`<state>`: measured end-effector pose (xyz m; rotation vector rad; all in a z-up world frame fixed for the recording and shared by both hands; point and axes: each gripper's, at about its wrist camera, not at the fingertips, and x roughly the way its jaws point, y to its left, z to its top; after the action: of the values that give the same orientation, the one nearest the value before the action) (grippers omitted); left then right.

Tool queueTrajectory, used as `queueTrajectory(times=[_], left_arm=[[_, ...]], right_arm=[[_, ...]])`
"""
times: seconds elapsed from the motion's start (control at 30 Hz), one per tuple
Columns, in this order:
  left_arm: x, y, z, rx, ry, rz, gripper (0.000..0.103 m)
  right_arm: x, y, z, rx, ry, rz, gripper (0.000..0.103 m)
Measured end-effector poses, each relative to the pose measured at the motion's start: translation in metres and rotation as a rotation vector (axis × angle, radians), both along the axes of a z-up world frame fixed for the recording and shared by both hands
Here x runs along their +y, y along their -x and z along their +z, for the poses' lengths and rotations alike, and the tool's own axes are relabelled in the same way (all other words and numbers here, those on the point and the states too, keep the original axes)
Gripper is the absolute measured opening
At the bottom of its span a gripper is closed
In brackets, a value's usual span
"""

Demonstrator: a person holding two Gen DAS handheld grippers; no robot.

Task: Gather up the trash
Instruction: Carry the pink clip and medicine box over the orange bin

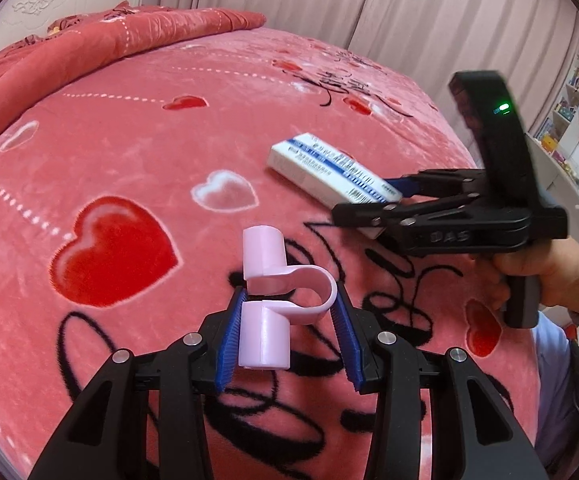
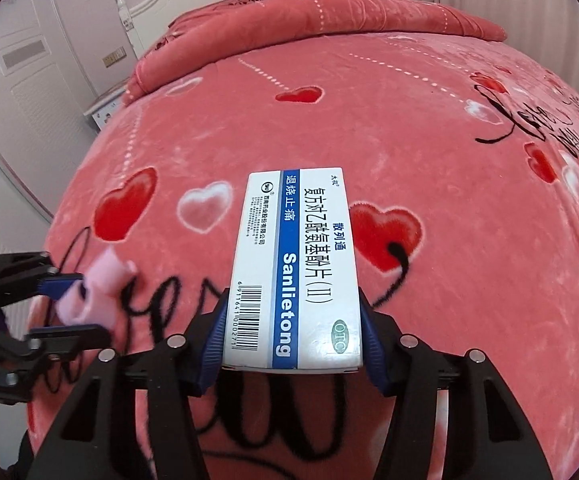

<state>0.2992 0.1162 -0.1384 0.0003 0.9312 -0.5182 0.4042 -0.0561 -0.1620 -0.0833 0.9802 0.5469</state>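
With your right gripper [image 2: 291, 336] clamping the medicine box [image 2: 295, 268] (left gripper [image 1: 287, 334] grasping the pink clip [image 1: 279, 304]), lift both 2 items level.

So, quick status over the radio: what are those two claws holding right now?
Left gripper shut on pink plastic clip. Right gripper shut on white-and-blue medicine box. Both over the pink heart blanket. Nothing in the way.

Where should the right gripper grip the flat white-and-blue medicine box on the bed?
Across its two long narrow edges near the barcode end, coming in lengthwise from that end. The flat white-and-blue medicine box lies between the right gripper pads that way, which fits.
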Motion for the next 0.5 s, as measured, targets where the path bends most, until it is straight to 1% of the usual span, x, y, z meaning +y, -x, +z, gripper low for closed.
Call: queueTrajectory(times=[0.13,0.23,0.4,0.5], left_arm=[[-0.007,0.012,0.008,-0.004,-0.007,-0.007,0.044],[-0.013,0.03,0.019,-0.008,-0.009,-0.013,0.044],[-0.032,0.074,0.038,-0.01,-0.017,-0.027,0.044],[-0.049,0.104,0.05,-0.011,0.001,-0.041,0.044]], right_arm=[[-0.015,0.022,0.016,0.003,-0.038,0.021,0.057],[-0.03,0.048,0.03,0.013,-0.066,0.037,0.057],[-0.061,0.109,0.056,0.025,-0.082,0.065,0.057],[-0.083,0.152,0.069,0.031,-0.085,0.073,0.057]])
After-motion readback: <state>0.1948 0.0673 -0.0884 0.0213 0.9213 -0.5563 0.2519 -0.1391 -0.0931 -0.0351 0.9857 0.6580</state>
